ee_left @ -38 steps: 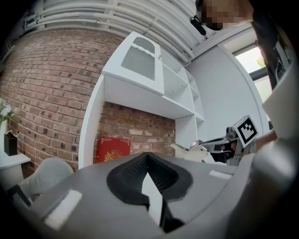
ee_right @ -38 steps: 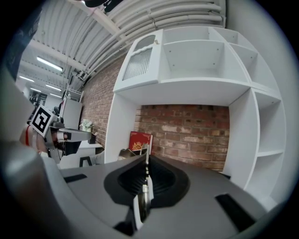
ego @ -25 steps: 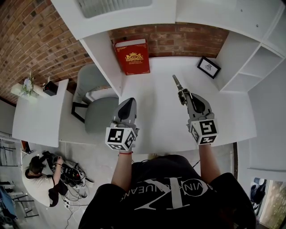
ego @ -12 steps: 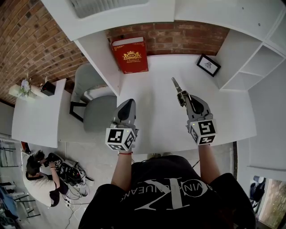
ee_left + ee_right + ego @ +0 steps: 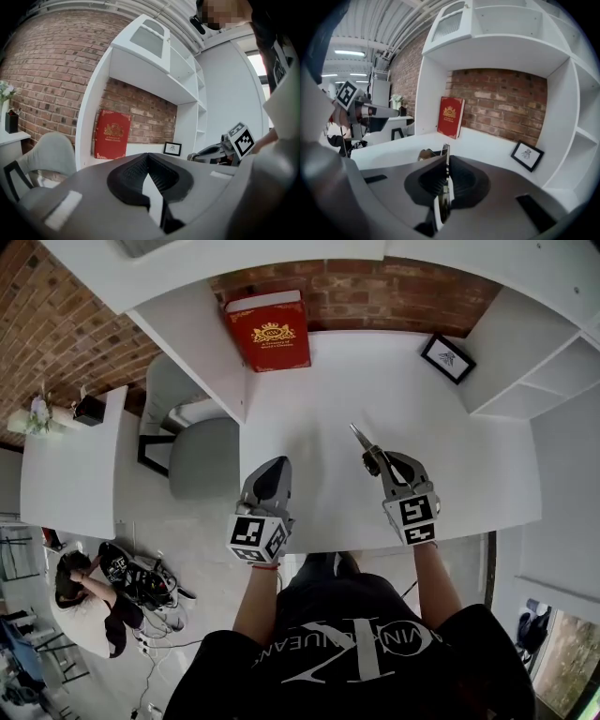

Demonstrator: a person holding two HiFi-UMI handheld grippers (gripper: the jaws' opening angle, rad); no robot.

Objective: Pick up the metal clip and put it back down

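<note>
A thin metal clip [image 5: 361, 439] sticks out forward from my right gripper [image 5: 377, 462], which is shut on it above the middle of the white desk [image 5: 319, 399]. In the right gripper view the clip [image 5: 446, 154] shows edge-on, pinched between the dark pads, with a brassy part to its left. My left gripper [image 5: 270, 465] hovers over the desk's front left corner, shut and holding nothing. In the left gripper view its pads [image 5: 136, 171] meet at the tip, and the right gripper's marker cube [image 5: 241, 139] shows at the right.
A red book [image 5: 268, 331] stands against the brick wall at the back, and a small framed picture [image 5: 447, 357] leans at the back right. White shelves [image 5: 553, 381] rise on the right. A grey chair [image 5: 192, 456] stands left of the desk. A person [image 5: 84, 592] sits on the floor at lower left.
My right gripper with the clip has drawn back a little toward the person and leftward. The left gripper has hardly moved. The head view has tipped, sliding the desk up in the frame.
</note>
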